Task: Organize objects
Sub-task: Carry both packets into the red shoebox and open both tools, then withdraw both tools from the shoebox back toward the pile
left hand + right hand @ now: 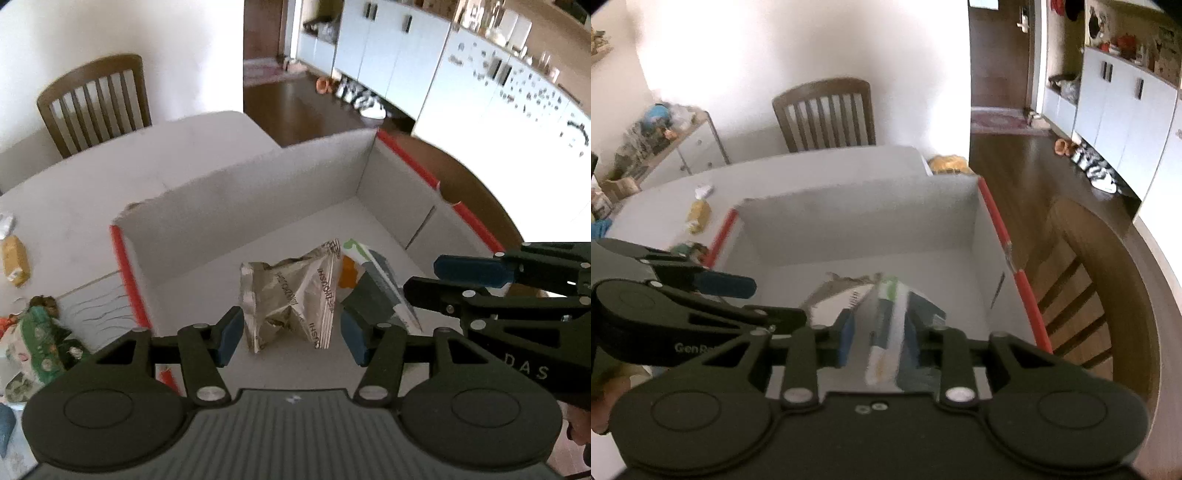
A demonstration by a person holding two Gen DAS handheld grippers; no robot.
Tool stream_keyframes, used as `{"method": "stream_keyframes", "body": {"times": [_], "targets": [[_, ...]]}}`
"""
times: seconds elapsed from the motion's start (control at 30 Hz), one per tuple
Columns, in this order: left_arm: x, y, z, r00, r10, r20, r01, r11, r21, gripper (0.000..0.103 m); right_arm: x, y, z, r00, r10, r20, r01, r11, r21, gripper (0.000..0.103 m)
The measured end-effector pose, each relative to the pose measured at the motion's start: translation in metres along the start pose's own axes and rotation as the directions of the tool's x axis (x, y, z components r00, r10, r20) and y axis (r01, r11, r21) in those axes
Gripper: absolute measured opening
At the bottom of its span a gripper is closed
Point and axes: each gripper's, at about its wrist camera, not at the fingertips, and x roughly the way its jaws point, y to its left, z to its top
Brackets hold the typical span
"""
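A white cardboard box point(258, 184) with red-edged rims stands on the table, seen also in the right wrist view point(864, 225). Inside it lies a crumpled silver foil packet point(291, 299). My left gripper point(290, 338) is open above the box, its blue pads on either side of the silver packet, apart from it. My right gripper point(877, 338) hangs over the box and its blue pads stand either side of a white, green and dark packet point(890, 332); whether they press on it I cannot tell. That packet also shows in the left wrist view point(380, 280).
Left of the box on the table lie a yellow packet point(14, 260), a green floral packet point(37, 339) and small wrappers. Wooden chairs stand behind the table point(96, 99) and at the right point(1089, 295). White cabinets point(406, 55) line the far wall.
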Motion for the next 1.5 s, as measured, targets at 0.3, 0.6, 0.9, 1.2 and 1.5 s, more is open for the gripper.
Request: {"method": "stream_keyframes", "body": {"times": [0.3,0.6,0.9,1.2,1.5], "targets": [[-0.059,0.029,-0.015,0.991,-0.012,0.133,0.019,0.998,-0.052,0.057,-0.034,0.035,0.000,0.997,0.020,0.077,-0.019,1.000,-0.021,0.038],[-0.104,0.082,-0.049,0.981,0.011,0.196,0.011,0.994,-0.106,0.072,-0.041,0.089,-0.005,0.995,0.033,0.098,-0.032,0.999,-0.020,0.055],[-0.129,0.147,-0.082,0.978,0.051,0.204,-0.017,0.986,-0.165,0.077,-0.040,0.151,-0.011,0.992,0.048,0.117,-0.042,0.998,-0.052,0.071],[-0.133,0.199,-0.103,0.976,0.063,0.209,-0.019,0.978,-0.206,0.085,-0.031,0.192,-0.012,0.992,0.031,0.122,-0.024,0.998,-0.057,0.092],[-0.122,0.236,-0.120,0.970,0.035,0.241,0.013,0.981,-0.195,0.103,-0.005,0.221,-0.008,0.997,0.014,0.082,-0.008,0.998,-0.070,0.094]]}}
